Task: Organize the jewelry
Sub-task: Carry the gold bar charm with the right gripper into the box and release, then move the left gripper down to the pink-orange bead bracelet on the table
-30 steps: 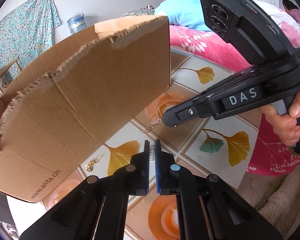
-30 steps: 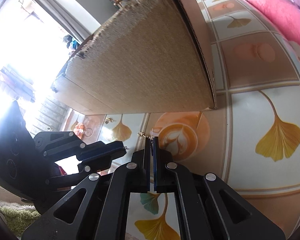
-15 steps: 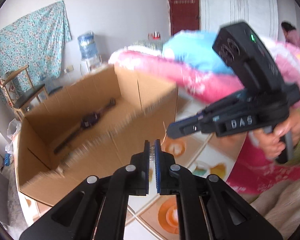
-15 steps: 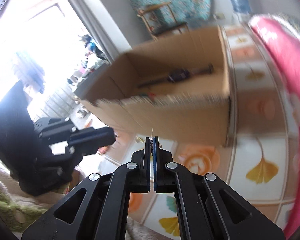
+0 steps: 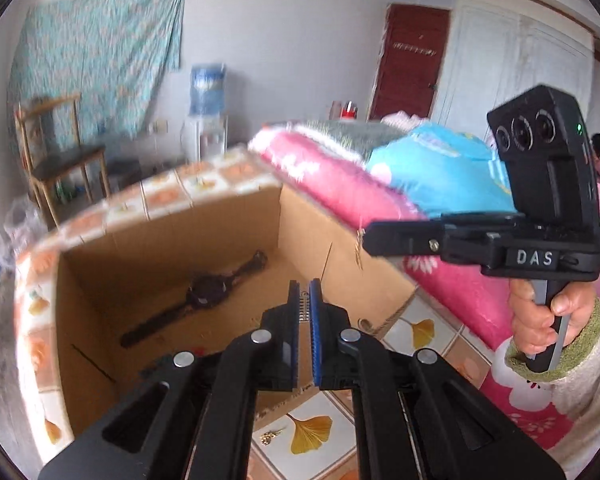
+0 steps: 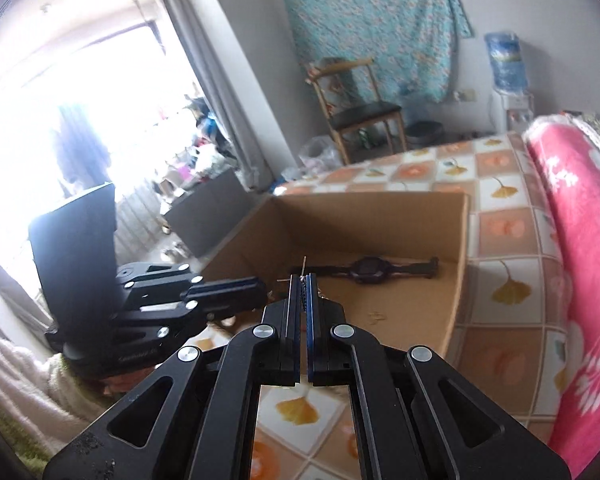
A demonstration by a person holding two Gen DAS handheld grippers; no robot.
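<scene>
Tiled tabletop point(image 6: 504, 236): cardboard box point(image 5: 80, 320), watch point(image 5: 208, 294) inside. Both grippers, left gripper point(image 5: 305, 284) and right gripper point(image 6: 303, 278), pinched shut on fine chain point(image 5: 358, 250). Carry level over box, release together.

Plain brown cardboard box point(image 5: 332, 232), black watch point(image 5: 208, 294) inside. Matte black tools point(image 5: 305, 292) with blue-edged pads and silver screws; white "DAS" lettering on the right tool point(image 5: 364, 240). White and orange checked cloth point(image 6: 504, 248) printed with yellow ginkgo leaves. Hot pink blanket point(image 6: 572, 216) with white flowers. Teal floral sheet point(image 5: 96, 60) on grey wall. Dark red door point(image 5: 410, 64).
</scene>
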